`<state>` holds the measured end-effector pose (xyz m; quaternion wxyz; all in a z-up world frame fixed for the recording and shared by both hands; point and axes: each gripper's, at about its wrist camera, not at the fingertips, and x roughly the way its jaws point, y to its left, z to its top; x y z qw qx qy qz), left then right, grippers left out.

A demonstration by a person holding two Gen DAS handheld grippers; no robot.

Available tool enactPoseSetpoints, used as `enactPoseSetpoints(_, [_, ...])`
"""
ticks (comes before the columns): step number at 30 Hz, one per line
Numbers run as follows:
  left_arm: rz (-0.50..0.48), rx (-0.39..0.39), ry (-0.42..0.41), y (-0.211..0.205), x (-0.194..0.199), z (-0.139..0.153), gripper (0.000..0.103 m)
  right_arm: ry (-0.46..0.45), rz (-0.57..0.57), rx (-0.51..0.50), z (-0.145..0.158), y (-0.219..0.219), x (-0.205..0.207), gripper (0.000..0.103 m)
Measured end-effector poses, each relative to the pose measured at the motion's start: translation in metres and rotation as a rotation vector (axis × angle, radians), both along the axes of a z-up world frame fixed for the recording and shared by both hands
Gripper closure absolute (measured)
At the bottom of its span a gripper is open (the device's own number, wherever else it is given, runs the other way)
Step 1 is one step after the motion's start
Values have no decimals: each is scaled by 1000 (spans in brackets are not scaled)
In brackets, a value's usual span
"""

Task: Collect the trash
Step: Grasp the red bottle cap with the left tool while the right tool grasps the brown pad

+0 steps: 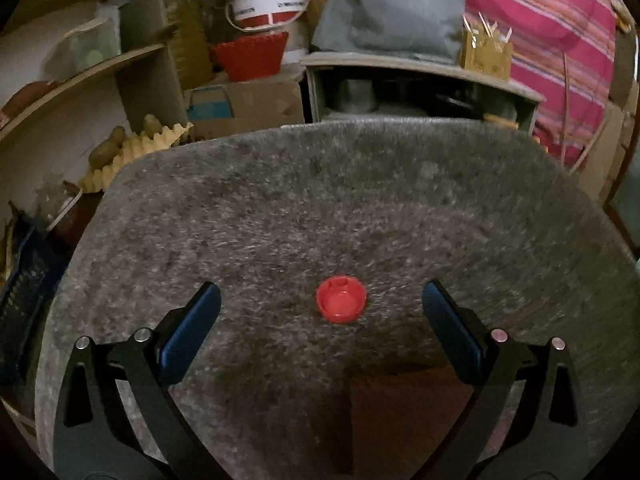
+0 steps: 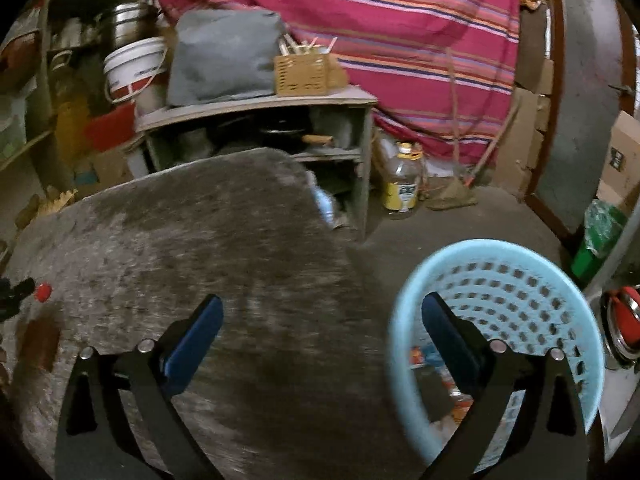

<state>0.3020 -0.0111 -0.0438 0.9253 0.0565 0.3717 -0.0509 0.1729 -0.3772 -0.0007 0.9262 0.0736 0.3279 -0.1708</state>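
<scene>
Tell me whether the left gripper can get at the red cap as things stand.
Probably yes: the red cap lies alone on the grey table, in line between the left gripper's open fingers, nothing blocking.

A red bottle cap (image 1: 341,299) lies on the mottled grey surface (image 1: 320,208). Both tongs have blue pads on black arms. The perforated basket (image 2: 500,280) is light blue. Behind hang a pink striped cloth (image 2: 380,32), a white-and-red bucket (image 1: 268,0) and a grey bag (image 1: 388,12).
</scene>
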Motion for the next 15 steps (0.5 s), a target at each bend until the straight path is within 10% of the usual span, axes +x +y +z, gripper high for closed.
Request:
enactPoseSetpoints(4, [-22,11,52,-4,13,-15,18,22,31,26,-6,14,12,5])
enactPoseSetpoints(12, [-51,-66,117,1,21,-24,74,50,60,45,-11,34,23,5])
enactPoseSetpoints(15, [-39,-68,112,7,14,-20,74,61,87,36,-10,53,27,5])
